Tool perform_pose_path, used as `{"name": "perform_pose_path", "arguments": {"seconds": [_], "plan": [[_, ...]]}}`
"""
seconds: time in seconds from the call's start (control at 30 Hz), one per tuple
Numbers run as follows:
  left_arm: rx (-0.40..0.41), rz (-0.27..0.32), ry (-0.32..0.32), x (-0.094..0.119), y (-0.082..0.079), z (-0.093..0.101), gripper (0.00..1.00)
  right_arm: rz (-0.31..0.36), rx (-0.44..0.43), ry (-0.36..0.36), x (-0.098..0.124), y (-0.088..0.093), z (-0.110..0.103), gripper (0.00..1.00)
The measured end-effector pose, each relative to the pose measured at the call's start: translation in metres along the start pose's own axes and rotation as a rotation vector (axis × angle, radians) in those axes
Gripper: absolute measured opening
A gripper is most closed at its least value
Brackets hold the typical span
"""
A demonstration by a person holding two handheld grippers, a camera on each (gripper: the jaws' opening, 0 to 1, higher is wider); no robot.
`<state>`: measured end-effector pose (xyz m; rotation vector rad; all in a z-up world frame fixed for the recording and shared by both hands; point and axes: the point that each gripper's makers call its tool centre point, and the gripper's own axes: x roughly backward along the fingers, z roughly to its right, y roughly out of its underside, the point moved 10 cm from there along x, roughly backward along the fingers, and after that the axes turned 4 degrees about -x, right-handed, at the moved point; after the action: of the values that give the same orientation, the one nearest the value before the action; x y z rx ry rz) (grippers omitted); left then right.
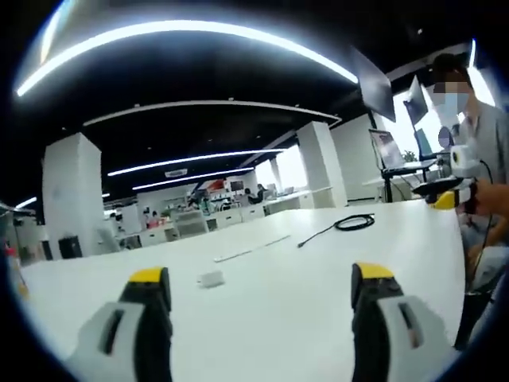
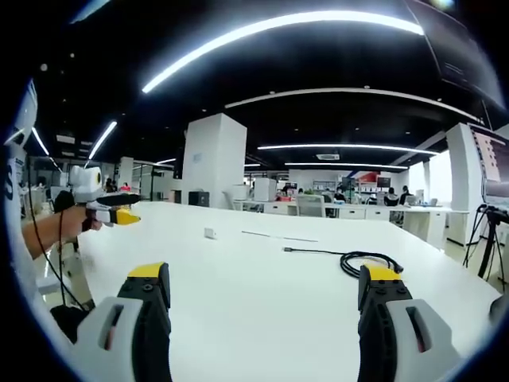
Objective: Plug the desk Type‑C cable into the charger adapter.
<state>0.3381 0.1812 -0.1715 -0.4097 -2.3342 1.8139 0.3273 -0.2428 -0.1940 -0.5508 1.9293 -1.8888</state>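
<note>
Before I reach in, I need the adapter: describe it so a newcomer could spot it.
On the white table, look left of the coiled black cable. The charger adapter is a small white block lying alone, unlike the long thin strip nearby.

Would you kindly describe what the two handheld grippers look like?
Each gripper has two black jaws with yellow tips on pale grey bodies: the left gripper and the right gripper match. A thin black cable trails from the left one.
</note>
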Motion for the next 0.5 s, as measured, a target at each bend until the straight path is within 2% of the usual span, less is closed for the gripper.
{"name": "perform_pose_path", "arguments": {"seconds": [0.3, 0.5], "plan": [[-0.081, -0.014, 0.042, -0.030, 0.003, -0.017, 0.86, -0.011, -0.005, -0.004, -0.002, 0.004, 0.001, 1.00], [-0.098, -0.059, 0.083, -0.055, 0.006, -0.028, 0.84, -0.015, -0.012, -0.002, -0.003, 0.007, 0.002, 1.00]]}}
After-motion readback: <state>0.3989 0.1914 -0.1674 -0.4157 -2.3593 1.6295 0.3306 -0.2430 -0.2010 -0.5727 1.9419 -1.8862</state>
